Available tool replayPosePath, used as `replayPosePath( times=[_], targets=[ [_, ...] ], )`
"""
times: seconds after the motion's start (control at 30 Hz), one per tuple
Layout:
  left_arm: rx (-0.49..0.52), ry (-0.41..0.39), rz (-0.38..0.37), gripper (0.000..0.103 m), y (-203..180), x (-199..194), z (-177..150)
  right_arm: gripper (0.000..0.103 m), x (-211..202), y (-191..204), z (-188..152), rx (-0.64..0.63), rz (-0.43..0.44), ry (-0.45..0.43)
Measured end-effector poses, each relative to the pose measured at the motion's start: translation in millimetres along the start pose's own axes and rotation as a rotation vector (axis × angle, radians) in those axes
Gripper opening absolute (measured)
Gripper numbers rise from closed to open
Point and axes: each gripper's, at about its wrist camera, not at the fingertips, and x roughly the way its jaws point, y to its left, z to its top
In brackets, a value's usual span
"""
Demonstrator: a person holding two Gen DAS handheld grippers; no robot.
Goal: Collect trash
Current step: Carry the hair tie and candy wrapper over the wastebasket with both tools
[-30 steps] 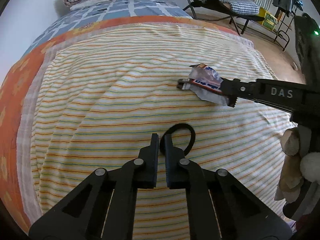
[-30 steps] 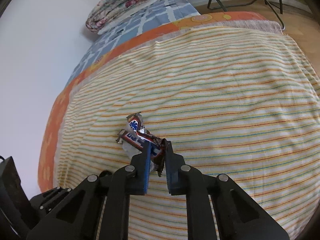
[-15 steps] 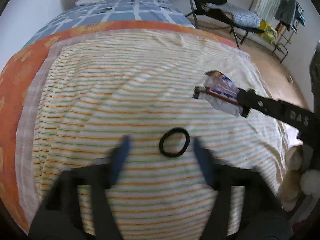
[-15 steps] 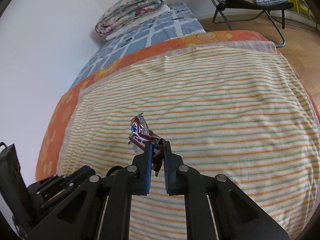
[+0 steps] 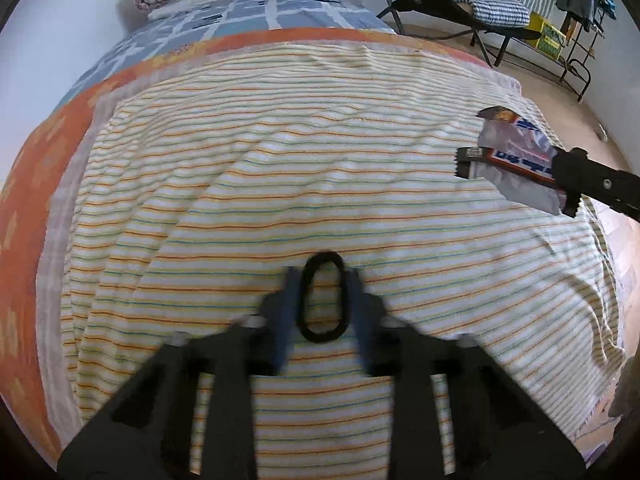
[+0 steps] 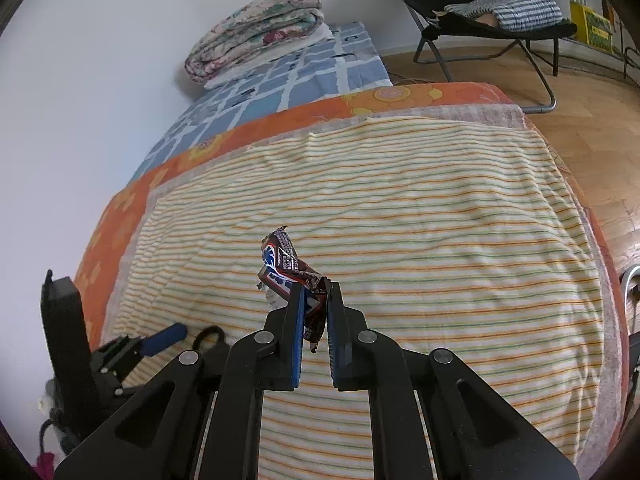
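A black elastic ring (image 5: 325, 257) lies on the striped blanket (image 5: 320, 152). My left gripper (image 5: 322, 300) is closing on it: the blurred fingers touch both its sides and the ring is squeezed into a tall oval. A crumpled red, white and blue candy wrapper (image 6: 282, 264) hangs above the blanket, and my right gripper (image 6: 314, 304) is shut on its lower end. The left wrist view shows the same wrapper (image 5: 516, 156) at the right, held off the bed. The right wrist view shows the left gripper's blue-padded finger (image 6: 166, 336) next to the ring (image 6: 208, 334).
A folded floral quilt (image 6: 256, 32) lies at the head of the bed on a blue checked sheet (image 6: 288, 76). A black folding chair (image 6: 500, 28) with a striped cloth stands on the wooden floor (image 6: 592, 140) beyond the bed's right edge.
My left gripper went from shut to wide open and has closed around the ring, now squeezed oval. My right gripper lifted the wrapper higher off the blanket.
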Motion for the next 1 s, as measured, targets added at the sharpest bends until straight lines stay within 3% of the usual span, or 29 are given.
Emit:
replayPosePath(
  times=[0.17, 0.6, 1.0],
  targets=[
    [-0.001, -0.018, -0.013, 0.007, 6.4, -16.2, -9.1, 0.009, -16.3, 2.0, -4.5, -0.029, -0.006, -0.014],
    [0.004, -0.104, -0.071, 0.007, 22.9, -104.5, -50.5, 0.009, -75.4, 24.0, -42.8, -0.148, 0.029, -0.021],
    [0.081, -0.121, -0.105, 0.007, 2.0, -159.7, -127.6, 0.009, -127.0, 48.8, -123.8, -0.269, 0.080, 0.029]
  ],
)
